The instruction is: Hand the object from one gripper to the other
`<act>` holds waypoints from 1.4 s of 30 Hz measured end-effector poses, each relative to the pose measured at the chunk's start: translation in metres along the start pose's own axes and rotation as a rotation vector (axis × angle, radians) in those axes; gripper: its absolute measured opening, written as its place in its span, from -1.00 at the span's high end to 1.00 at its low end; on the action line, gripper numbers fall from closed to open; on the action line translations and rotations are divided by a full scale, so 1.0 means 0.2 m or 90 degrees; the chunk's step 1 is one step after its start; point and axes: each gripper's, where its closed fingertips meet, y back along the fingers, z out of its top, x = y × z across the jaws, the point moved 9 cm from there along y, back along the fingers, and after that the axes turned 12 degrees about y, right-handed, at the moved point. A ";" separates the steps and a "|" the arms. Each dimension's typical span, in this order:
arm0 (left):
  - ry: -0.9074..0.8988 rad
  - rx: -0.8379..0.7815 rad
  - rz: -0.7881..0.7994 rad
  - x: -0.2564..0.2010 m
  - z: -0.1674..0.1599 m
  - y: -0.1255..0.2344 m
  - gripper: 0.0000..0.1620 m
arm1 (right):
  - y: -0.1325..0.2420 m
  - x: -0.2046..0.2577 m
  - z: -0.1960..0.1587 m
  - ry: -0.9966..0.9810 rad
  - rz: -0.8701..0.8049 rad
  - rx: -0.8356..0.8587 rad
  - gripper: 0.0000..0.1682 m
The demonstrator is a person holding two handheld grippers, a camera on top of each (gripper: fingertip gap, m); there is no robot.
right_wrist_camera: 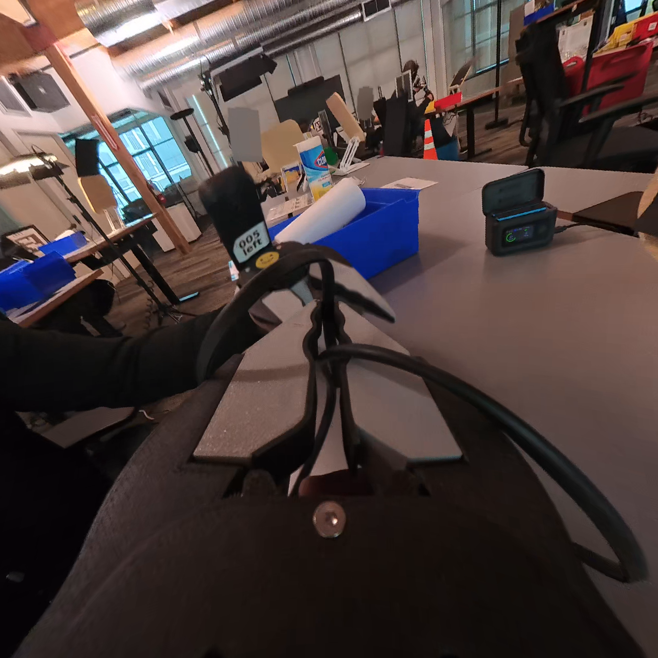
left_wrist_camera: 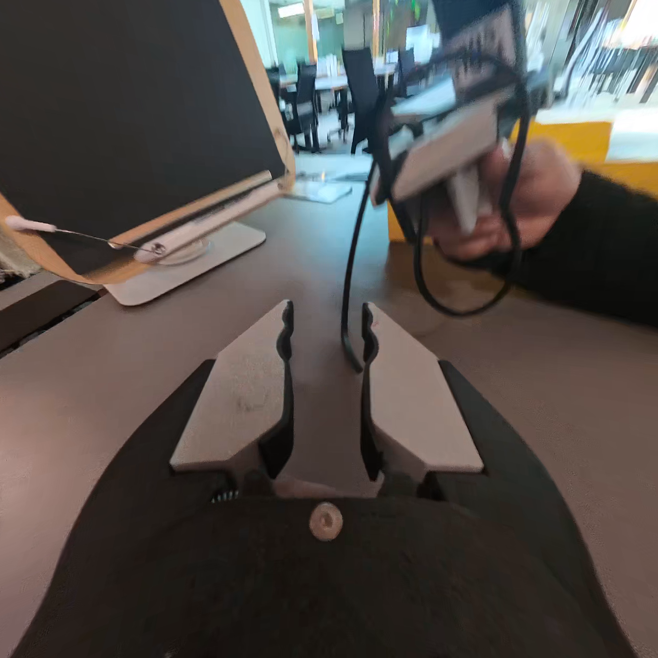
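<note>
A black cable hangs from my right gripper, which a hand holds, blurred, at the upper right of the left wrist view. The cable's lower end dangles between the fingers of my left gripper, close to its right finger. The left gripper is open, just above the table. In the right wrist view my right gripper is shut on the cable, which loops out to the right. The left gripper shows just beyond it, its black handle upright.
A dark monitor on a silver base stands at the left. On the grey table are a blue bin holding a white roll, a wipes canister and a black charging case. Left tips to right tips: about 6 cm.
</note>
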 end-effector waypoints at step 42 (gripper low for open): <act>0.018 0.082 -0.054 -0.05 0.00 -0.06 1.00 | -0.04 -0.02 -0.14 0.171 -0.126 0.256 1.00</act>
